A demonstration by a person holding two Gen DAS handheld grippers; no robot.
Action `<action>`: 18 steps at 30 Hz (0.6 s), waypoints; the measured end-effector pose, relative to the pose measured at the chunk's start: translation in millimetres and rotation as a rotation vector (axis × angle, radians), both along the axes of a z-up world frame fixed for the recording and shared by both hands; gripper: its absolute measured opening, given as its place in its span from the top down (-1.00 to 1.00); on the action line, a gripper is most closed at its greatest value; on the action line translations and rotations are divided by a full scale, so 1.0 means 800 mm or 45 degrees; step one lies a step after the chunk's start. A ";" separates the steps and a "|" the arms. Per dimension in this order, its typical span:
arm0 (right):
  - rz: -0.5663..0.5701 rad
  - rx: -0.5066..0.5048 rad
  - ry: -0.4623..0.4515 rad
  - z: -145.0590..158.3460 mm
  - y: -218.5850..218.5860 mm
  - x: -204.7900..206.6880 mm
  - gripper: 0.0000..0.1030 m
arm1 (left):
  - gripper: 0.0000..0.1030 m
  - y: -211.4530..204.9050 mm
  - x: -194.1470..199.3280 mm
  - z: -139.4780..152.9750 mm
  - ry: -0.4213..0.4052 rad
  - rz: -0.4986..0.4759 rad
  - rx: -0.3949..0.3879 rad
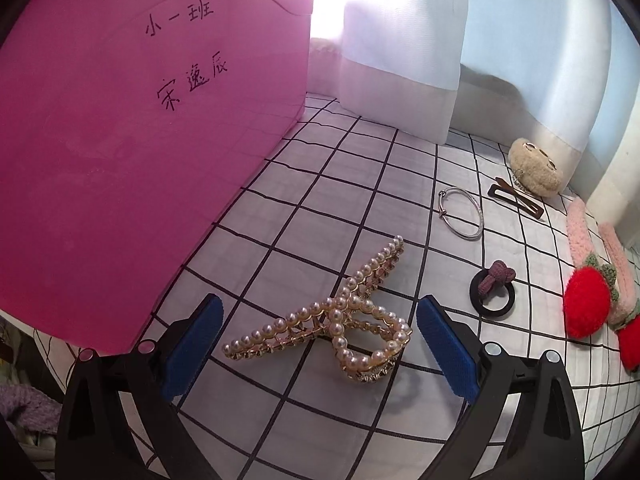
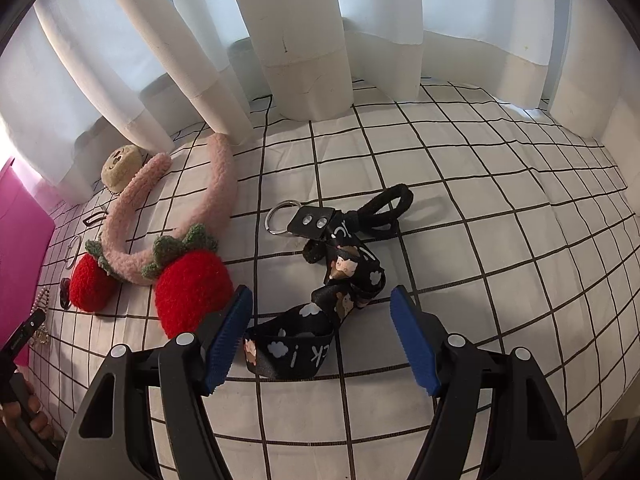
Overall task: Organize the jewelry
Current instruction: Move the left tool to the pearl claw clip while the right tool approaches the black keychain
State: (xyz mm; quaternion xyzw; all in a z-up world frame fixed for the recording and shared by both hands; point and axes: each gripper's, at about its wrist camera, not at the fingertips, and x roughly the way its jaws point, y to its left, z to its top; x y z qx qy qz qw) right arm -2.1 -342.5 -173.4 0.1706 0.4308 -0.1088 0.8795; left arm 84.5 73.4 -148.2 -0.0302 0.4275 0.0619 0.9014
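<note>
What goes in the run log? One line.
left tongs: open over pearl clip | right tongs: open over black strap | nothing held

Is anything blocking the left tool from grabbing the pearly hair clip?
No, nothing visible is in the way. The left tool is open, with its blue pads on either side of the pearl clip, which lies alone on the checked cloth. The pink box stands off to one side.

Pink box (image 1: 120, 160): handwritten "小一班", "宋逸辰". Black strap (image 2: 320, 320): partial "k i".
</note>
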 end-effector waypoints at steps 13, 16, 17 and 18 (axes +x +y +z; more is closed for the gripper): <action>-0.055 -0.147 0.064 -0.015 -0.004 0.024 -0.33 | -0.86 -0.004 0.018 -0.015 0.040 -0.043 -0.009; -0.052 -0.183 0.064 -0.017 -0.001 0.025 -0.33 | -0.88 -0.007 0.021 -0.017 0.060 -0.036 0.014; -0.054 -0.182 0.058 -0.017 -0.001 0.024 -0.33 | -0.88 -0.008 0.022 -0.017 0.060 -0.038 0.016; -0.052 -0.187 0.056 -0.017 0.000 0.023 -0.33 | -0.88 -0.008 0.023 -0.017 0.063 -0.035 0.022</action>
